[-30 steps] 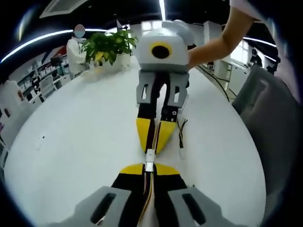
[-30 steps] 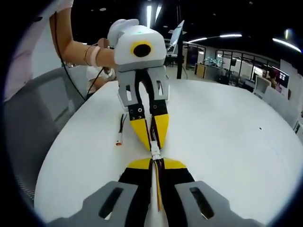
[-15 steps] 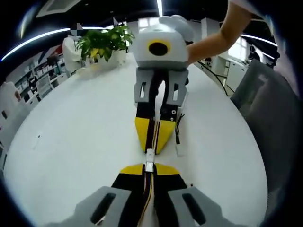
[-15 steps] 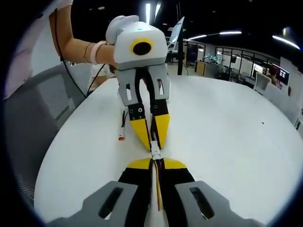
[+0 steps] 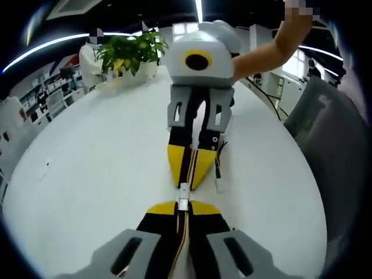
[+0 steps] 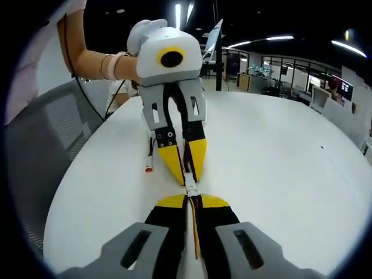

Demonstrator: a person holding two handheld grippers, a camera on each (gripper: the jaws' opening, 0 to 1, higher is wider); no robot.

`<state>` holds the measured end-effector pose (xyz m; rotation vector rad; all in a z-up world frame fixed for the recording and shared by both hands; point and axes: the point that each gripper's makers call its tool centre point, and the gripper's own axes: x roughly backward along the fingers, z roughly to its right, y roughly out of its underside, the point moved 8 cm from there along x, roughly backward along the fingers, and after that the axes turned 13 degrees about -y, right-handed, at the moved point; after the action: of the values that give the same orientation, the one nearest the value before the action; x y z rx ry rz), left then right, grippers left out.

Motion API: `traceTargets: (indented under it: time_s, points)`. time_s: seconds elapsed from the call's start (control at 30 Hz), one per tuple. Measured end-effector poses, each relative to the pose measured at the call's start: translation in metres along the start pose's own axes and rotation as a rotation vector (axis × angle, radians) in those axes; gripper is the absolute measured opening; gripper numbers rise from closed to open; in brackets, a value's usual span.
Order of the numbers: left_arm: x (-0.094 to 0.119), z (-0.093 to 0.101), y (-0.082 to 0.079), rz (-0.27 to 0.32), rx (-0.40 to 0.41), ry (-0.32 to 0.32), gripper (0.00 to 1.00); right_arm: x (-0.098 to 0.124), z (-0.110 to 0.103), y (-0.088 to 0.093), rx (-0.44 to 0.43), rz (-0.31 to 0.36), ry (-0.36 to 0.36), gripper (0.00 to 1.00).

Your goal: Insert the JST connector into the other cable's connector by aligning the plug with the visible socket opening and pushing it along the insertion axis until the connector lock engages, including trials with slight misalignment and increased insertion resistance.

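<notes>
White JST connector [image 5: 183, 196] is held above the desk [image 5: 93, 174], between the two grippers; the left gripper [image 5: 183, 204] and right gripper [image 6: 190, 197] are each clenched on its cable, fingers tip to tip.

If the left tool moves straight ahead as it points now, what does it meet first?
Probably the small white JST connector pair at its tips; directly behind stand the yellow tips of the right tool, facing it above the white table.
</notes>
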<state>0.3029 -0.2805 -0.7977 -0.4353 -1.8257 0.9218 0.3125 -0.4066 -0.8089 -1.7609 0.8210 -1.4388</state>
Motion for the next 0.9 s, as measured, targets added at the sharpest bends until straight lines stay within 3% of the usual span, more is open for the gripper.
traceTargets:
  time_s: [0.3, 0.7, 0.9]
  points:
    - [0.001, 0.001, 0.0, 0.001, 0.015, -0.013, 0.0, 0.0, -0.001, 0.0, -0.008, 0.008, 0.011, 0.06]
    - [0.003, 0.001, -0.001, -0.01, -0.01, -0.04, 0.05, 0.002, 0.002, -0.001, -0.012, 0.002, 0.044, 0.17]
    - [0.018, 0.0, -0.013, 0.042, 0.003, -0.074, 0.05, 0.013, -0.003, -0.006, -0.007, 0.008, 0.072, 0.24]
